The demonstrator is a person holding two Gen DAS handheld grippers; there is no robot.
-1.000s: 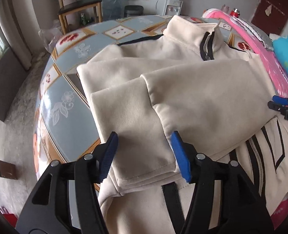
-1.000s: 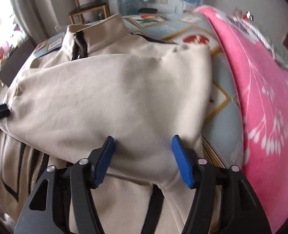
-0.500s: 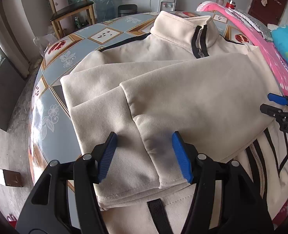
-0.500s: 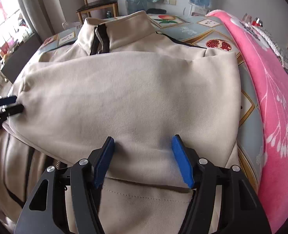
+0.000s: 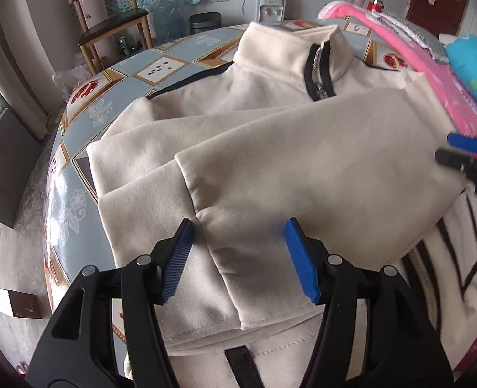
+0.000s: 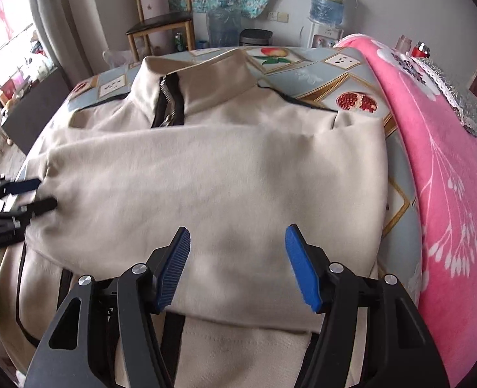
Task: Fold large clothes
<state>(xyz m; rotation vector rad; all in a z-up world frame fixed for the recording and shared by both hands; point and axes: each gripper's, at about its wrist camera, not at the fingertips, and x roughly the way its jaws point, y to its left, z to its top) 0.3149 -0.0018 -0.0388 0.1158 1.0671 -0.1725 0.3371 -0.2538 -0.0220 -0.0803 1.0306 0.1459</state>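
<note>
Over the near part of the cream jacket [image 5: 303, 161] the left gripper [image 5: 238, 252] hangs with its blue pads apart, nothing pinched between them, above the cuffs of two sleeves folded across the body. The right gripper [image 6: 237, 258] stands likewise spread and empty over the upper sleeve. The jacket lies flat on a round table with a patterned cloth [image 5: 86, 194], its zipped collar [image 5: 319, 74] on the far side. A pink blanket [image 6: 448, 194] lies beside it

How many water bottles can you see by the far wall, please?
2: one upside down on the dispenser, and one standing on the floor beside the chair. Others may be hidden behind the table.
</note>
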